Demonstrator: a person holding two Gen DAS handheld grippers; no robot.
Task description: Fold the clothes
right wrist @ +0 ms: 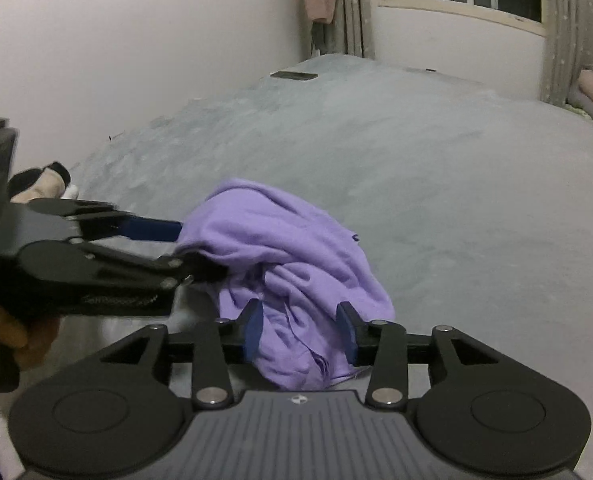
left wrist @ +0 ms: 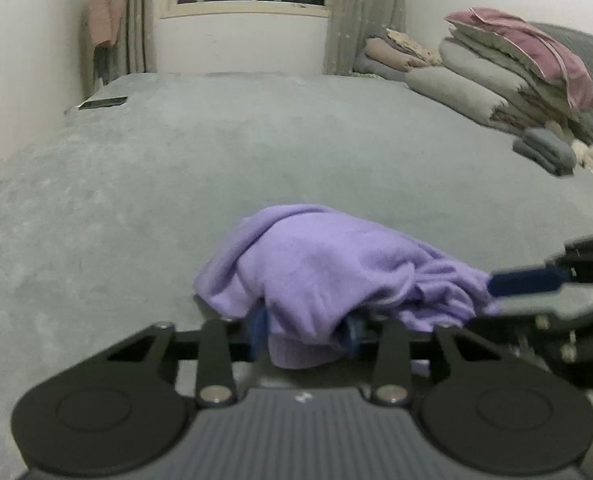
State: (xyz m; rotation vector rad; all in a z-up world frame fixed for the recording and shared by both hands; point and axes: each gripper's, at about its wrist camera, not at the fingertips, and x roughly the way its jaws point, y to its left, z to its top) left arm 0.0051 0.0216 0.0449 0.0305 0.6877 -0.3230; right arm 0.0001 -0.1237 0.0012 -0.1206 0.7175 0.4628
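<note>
So I've got the purple sweater (left wrist: 336, 272) bunched on the bed (left wrist: 176, 160), left gripper (left wrist: 308, 332) pinching its cuff, right gripper (right wrist: 300, 328) half-open around cloth, next I'd spread it flat.

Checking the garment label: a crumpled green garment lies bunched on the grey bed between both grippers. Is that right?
Not quite. The garment is purple, not green, as both wrist views show. It does lie bunched on the grey bed, between the left gripper and the right gripper.
</note>
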